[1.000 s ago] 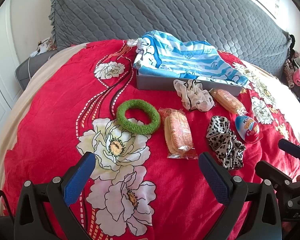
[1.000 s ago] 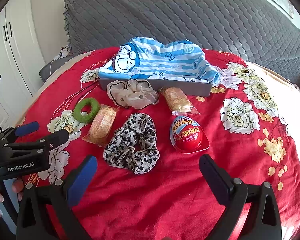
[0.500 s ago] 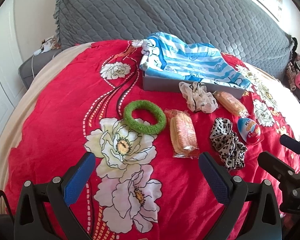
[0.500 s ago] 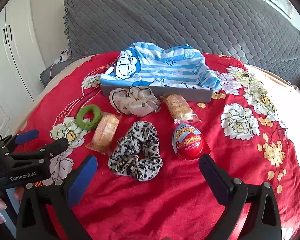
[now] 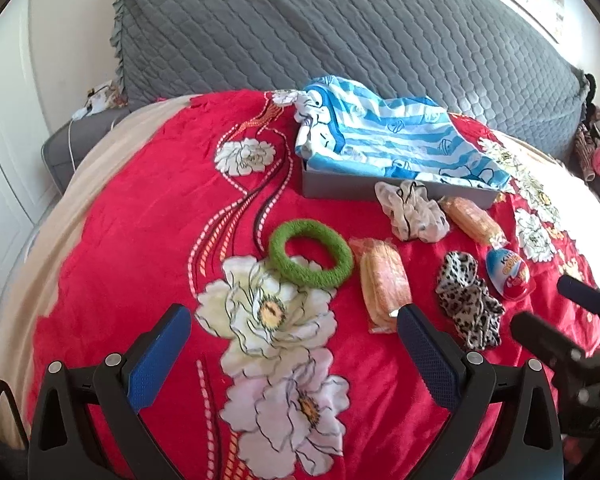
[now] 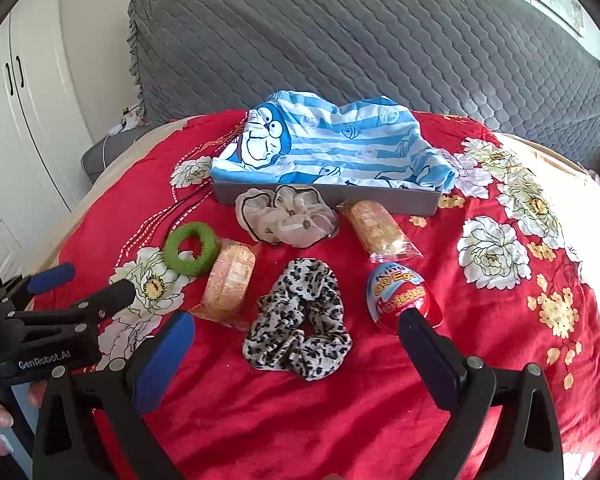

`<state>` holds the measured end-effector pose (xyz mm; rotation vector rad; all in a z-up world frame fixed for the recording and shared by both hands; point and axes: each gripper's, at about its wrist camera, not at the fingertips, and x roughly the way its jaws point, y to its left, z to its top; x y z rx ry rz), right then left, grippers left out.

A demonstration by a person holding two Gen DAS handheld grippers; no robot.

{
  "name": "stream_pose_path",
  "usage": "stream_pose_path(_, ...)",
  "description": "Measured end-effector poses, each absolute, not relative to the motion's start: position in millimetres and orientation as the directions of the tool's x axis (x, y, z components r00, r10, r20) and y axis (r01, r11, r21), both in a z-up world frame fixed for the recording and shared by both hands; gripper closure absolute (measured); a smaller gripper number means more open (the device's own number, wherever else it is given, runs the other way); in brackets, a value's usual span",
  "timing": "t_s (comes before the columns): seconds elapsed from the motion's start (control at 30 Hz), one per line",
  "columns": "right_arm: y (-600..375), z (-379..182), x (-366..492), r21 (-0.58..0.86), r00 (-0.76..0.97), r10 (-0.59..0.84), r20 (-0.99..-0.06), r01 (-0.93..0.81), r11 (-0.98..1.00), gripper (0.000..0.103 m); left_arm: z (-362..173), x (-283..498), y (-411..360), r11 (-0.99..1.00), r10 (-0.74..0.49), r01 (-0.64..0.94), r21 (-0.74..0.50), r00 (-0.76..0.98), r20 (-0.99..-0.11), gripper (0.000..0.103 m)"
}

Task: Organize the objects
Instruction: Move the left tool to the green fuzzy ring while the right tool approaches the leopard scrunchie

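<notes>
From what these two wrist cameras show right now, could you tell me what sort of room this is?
Most likely a bedroom. The items lie on a bed under a red floral blanket, backed by a grey quilted headboard, with white wardrobe doors at the side.

Red blanket (image 5: 132, 240) bare left of green scrunchie (image 5: 310, 253); right side crowded, snack packet (image 5: 384, 286) touching scrunchie.

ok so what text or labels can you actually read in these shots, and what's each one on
"GenRobot.AI": on the black body of the left gripper, right wrist view.
"Kinder" (partly legible) and "Egg": on the red and blue egg-shaped toy.
Snack packets: print too blurred to read.
Blue striped cartoon cloth: pictures only, no words.
</notes>
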<state>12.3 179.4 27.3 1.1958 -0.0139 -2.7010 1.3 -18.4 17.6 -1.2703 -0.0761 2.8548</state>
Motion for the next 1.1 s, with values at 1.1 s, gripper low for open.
stream_pose_path(1.1, 150.3, -12.7, -27.6, 0.068, -0.624, -0.140, -0.769, 0.139, -0.988, 0.000, -30.1, -75.8, -26.3, -0.999, 0.042, -0.012, -0.044, -0.619, -0.784, 0.001)
